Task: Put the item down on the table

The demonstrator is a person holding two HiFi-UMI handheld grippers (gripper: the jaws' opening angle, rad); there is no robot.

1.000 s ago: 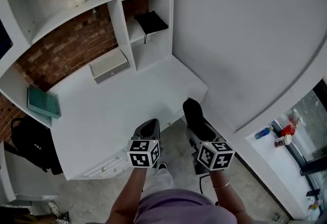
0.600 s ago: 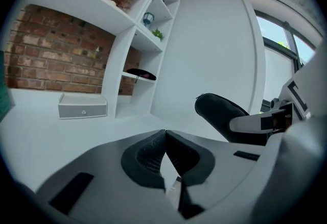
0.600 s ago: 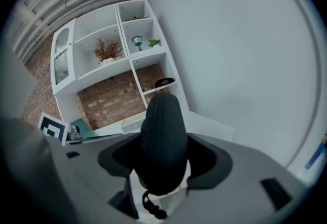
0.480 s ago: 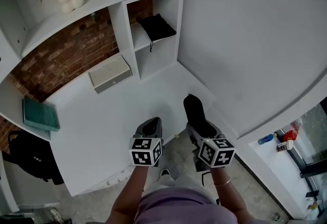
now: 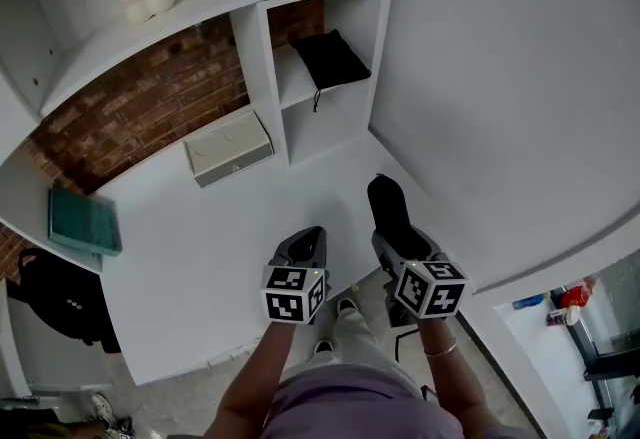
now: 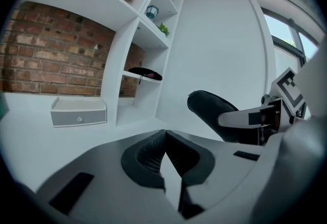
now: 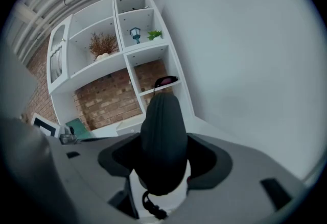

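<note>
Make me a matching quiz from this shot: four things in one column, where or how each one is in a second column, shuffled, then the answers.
Things:
1. dark item
2. black pouch
3. grey drawer box
4. left tool

Place or state:
A. on the table, by the brick wall
B. jaws together, nothing between them
C. on a shelf of the white unit
D. clamped in the right tool

Pairs: 1-D, 2-C, 3-A, 4-B
</note>
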